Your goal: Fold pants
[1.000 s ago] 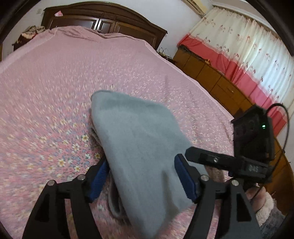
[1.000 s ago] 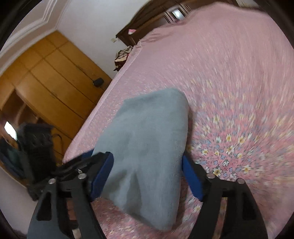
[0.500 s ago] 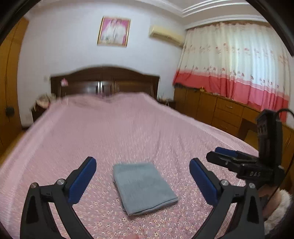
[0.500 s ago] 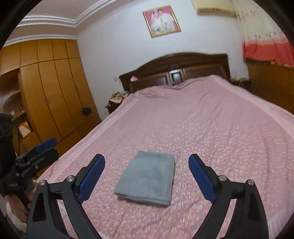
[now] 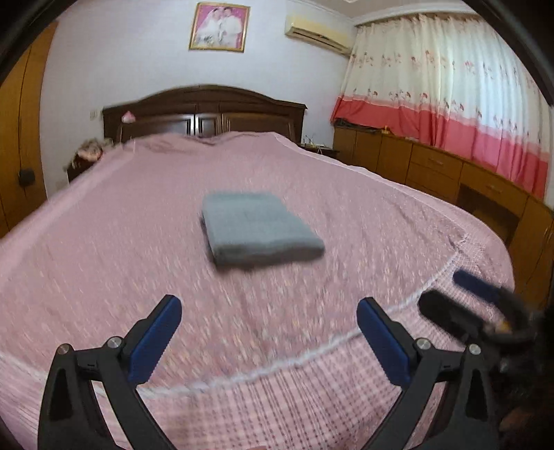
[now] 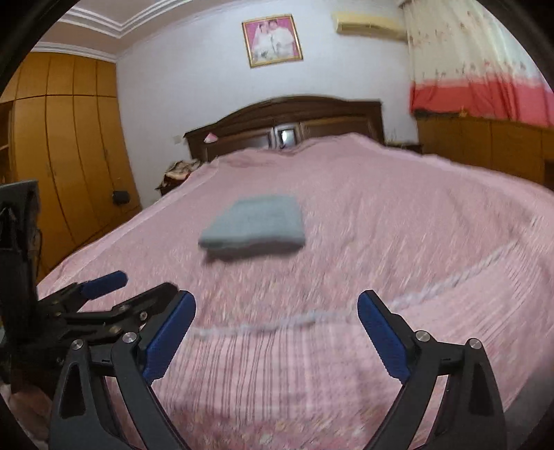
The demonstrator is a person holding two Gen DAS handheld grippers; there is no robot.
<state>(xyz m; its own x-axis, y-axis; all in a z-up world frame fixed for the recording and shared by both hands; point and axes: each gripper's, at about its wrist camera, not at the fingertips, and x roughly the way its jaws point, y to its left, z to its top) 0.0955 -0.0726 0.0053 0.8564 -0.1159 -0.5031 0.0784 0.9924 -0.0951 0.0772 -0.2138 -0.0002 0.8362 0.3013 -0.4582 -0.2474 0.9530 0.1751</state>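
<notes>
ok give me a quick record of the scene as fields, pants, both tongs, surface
pants: grey pants, folded into a flat rectangle, lying alone on the bed
surface: pink floral bedspread
left tongs: left tongs open, nothing between the pads, short of the pants
right tongs: right tongs open, empty, also clear of the pants
fold: looks done
background: dark wooden headboard

A home bedroom: a wide bed (image 5: 311, 180) under a pink spread, a dark headboard (image 5: 204, 107), a framed portrait (image 5: 219, 27) above, wardrobes (image 6: 69, 155), curtains (image 5: 443, 97) and a wall air conditioner (image 5: 316, 29).
</notes>
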